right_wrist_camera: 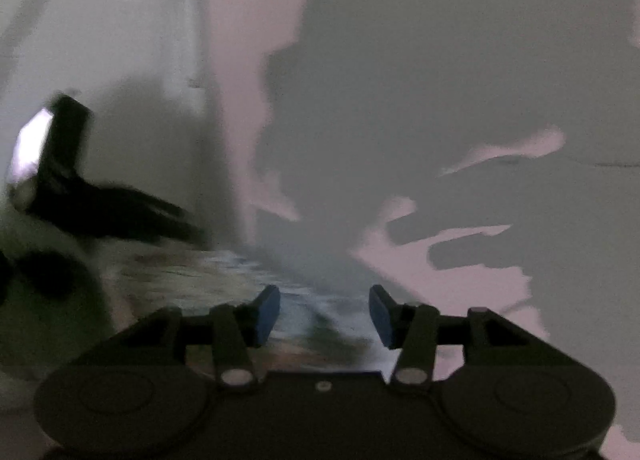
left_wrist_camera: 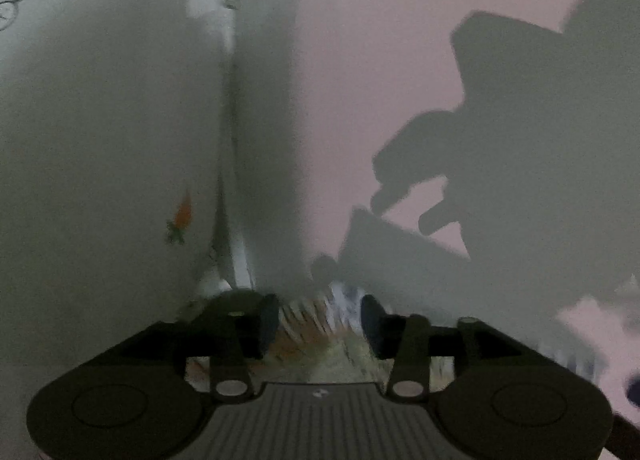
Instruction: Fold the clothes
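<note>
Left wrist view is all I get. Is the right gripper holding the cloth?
Observer: No. The right gripper has its jaws apart, with nothing pinched between the blue pads.
Operator: Where's the cloth on that side?
Observer: The patterned cloth lies blurred below and ahead of that gripper, spreading to the left.
Operator: Can you see my left gripper from there?
Observer: Yes. The left gripper shows as a dark blurred shape at the left side, fingers pointing over the cloth.
</note>
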A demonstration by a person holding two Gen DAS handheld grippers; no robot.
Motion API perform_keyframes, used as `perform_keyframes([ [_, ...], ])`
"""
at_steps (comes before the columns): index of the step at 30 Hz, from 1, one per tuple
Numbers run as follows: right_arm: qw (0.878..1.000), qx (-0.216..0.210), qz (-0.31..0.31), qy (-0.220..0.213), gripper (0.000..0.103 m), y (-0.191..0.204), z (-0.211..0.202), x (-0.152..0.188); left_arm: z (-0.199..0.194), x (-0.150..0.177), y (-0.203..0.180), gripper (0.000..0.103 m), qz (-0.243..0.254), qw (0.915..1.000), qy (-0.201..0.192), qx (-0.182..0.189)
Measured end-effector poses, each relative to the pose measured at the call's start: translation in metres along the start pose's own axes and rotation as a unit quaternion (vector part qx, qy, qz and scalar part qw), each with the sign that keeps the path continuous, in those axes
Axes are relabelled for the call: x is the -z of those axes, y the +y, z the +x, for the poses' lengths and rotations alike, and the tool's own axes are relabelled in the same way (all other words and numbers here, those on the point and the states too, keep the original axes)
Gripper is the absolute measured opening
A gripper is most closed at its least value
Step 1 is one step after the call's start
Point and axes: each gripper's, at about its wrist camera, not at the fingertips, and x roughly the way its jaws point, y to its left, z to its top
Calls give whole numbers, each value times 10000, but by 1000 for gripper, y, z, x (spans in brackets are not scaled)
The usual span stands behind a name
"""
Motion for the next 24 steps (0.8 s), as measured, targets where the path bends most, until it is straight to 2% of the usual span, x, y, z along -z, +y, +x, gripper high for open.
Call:
perform_keyframes([
  [2,9968,-398,450,534,56,-3,24,13,5,15,5,50,30,9998,148,-116],
  [4,9887,-712,928,934,56,-8,39,35,7,28,19,51,-231,9995,186,-65],
  [5,9876,-833,972,913,56,-10,40,41,5,32,28,51,-461,9987,217,10],
  [7,9891,-978,657,888,56,-7,33,42,0,32,40,50,-818,9960,337,85],
  [9,9902,-926,320,996,65,4,22,34,-14,22,42,51,-991,9938,493,65],
  [10,9905,-908,213,1009,82,8,17,30,-26,18,43,52,-985,9940,463,89],
  [11,9907,-904,113,1014,90,11,11,26,-43,18,44,54,-941,9948,376,100],
  [15,9883,-1131,-119,1017,92,29,-20,13,-121,24,50,78,-881,9961,63,-5],
  [17,9862,-1302,-167,1010,96,38,-40,7,-162,36,59,79,-878,9961,23,-73],
  [19,9827,-1542,-299,984,103,53,-60,2,-208,52,66,82,-844,9958,-14,-351],
  [20,9802,-1683,-394,964,103,63,-72,0,-232,61,69,84,-896,9947,-75,-494],
  [22,9744,-1970,-588,911,103,89,-103,-2,-287,86,77,99,-1117,9908,-227,-732],
  [24,9678,-2269,-689,843,103,110,-125,-3,-336,112,86,101,-1313,9860,-331,-974],
])
